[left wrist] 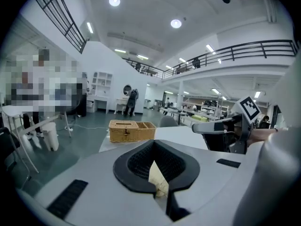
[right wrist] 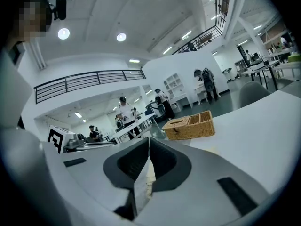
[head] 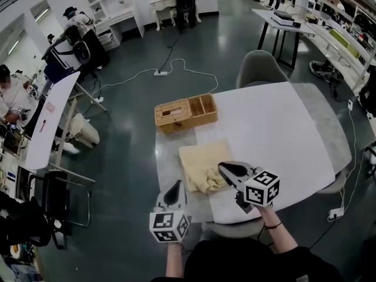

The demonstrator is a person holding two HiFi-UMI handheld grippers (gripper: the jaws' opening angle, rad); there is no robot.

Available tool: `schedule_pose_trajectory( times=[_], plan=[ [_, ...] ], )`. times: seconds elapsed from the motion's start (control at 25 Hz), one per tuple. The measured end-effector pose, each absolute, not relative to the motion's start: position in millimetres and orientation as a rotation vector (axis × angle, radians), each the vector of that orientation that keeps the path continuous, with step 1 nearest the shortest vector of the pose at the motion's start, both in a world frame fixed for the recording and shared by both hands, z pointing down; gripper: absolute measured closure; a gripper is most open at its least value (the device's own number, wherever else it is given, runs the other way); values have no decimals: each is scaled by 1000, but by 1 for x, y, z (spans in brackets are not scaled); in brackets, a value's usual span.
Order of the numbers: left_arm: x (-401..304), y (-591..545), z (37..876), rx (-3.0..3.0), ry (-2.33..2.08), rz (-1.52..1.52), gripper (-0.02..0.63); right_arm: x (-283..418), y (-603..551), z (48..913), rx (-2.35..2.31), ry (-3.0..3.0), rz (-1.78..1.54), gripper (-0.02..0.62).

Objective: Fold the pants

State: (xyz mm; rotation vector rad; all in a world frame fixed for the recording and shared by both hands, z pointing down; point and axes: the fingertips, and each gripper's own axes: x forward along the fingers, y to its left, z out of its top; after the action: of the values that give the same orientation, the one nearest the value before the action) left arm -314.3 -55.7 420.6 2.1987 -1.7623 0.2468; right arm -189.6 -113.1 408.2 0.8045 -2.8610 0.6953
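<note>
The cream pants (head: 202, 163) lie partly folded near the front left corner of the white table (head: 276, 134). The near end of the cloth is bunched and lifted. My left gripper (head: 175, 188) hovers just off the table's front edge, shut on a corner of the pants (left wrist: 159, 182). A strip of cream cloth shows between its dark pads (left wrist: 136, 166). My right gripper (head: 224, 168) is over the near right part of the pants, shut with a fold of the pants (right wrist: 150, 178) pinched between its jaws. Both grippers point forward, nearly level.
A wicker basket (head: 185, 113) with two compartments stands at the table's far left edge, beyond the pants. A grey chair (head: 261, 69) is tucked in at the far side. White desks (head: 50, 122) and people fill the room to the left; cables run across the floor.
</note>
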Motion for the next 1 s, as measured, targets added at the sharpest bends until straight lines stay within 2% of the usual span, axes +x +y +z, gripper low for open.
schedule_pose_trajectory(
  times=[0.64,1.0],
  plan=[
    [-294,-33,376,2297,-1899,93,598,-107,-103,354,1068,-3018,545,580],
    [-302,-27,362,2283,-2000,69,598,-86,-105,339,1159,-3027,460,581]
  ],
)
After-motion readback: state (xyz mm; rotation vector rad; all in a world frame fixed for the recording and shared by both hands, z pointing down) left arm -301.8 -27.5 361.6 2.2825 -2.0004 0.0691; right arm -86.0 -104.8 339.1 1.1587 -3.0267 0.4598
